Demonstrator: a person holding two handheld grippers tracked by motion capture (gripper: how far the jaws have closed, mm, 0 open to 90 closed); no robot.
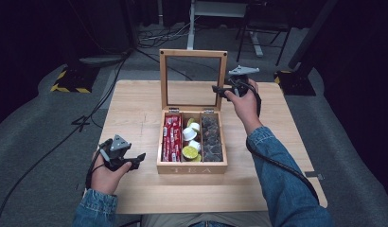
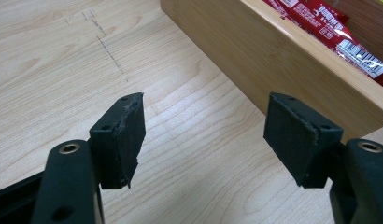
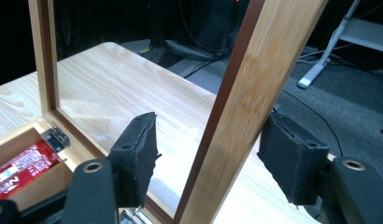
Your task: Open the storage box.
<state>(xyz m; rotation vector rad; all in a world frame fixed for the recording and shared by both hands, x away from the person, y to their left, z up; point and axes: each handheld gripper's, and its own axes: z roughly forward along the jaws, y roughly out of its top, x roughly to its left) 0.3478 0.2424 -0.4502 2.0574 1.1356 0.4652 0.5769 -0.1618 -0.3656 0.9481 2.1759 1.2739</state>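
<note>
High view, looking down on a pale wooden table (image 1: 135, 113): a wooden tea box (image 1: 192, 166) stands at the centre with its glass-paned lid (image 1: 193, 79) raised upright at the back. Its three compartments hold red sachets (image 1: 171, 137) on the left, small white and green capsules (image 1: 191, 138) in the middle and dark wrapped pieces (image 1: 212, 138) on the right. The right gripper (image 1: 219, 91), held in the person's right hand (image 1: 244, 104), is at the lid's right-hand frame edge. In the right gripper view its jaws stand well apart with that frame rail (image 3: 245, 107) passing between them; the far pad (image 3: 292, 156) sits close against the rail, perhaps touching it, while the near pad (image 3: 136, 156) is clear of it, so nothing is gripped. The left gripper (image 1: 137, 160) rests low on the table just left of the box, with the left hand (image 1: 107, 176) behind it. In the left gripper view its jaws are about half open and empty over bare tabletop, with the box's side wall (image 2: 273, 60) near the right-hand pad (image 2: 292, 135) but apart from it. As a judgement, the lid is the risk: standing free on its hinges, a knock from the right gripper could send it dropping shut or push the box across the table, and the left gripper is not bracing the box against that.
</note>
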